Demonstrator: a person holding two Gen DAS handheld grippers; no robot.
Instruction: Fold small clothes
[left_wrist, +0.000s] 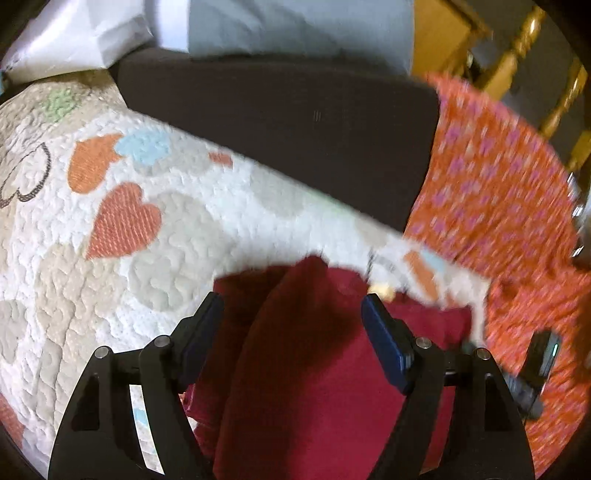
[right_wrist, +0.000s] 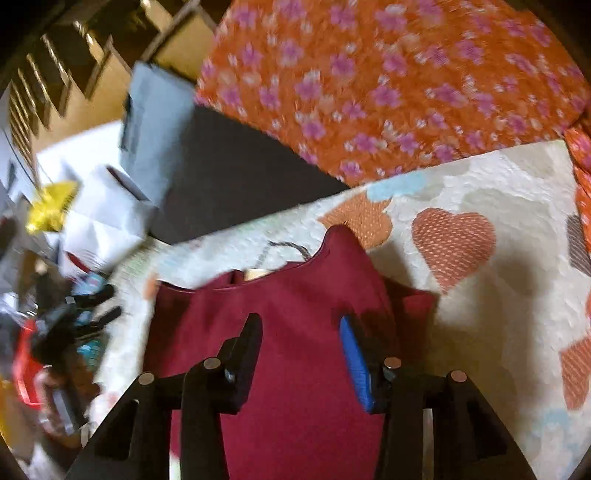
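Observation:
A small dark red garment (left_wrist: 306, 362) lies on a white quilted bedspread (left_wrist: 110, 221) with heart patches. In the left wrist view my left gripper (left_wrist: 291, 306) is open, its blue-padded fingers spread above the red cloth, a raised fold running between them. In the right wrist view the garment (right_wrist: 295, 325) shows its neckline toward the far side. My right gripper (right_wrist: 301, 325) is open over the cloth, holding nothing. Both views are motion-blurred.
An orange cloth with pink flowers (right_wrist: 388, 81) lies beyond the garment, also in the left wrist view (left_wrist: 498, 192). A dark grey pad (left_wrist: 277, 129) and a pale blue pillow (left_wrist: 295, 26) sit behind. Wooden furniture (left_wrist: 524, 55) and floor clutter (right_wrist: 55, 332) lie past the bed edge.

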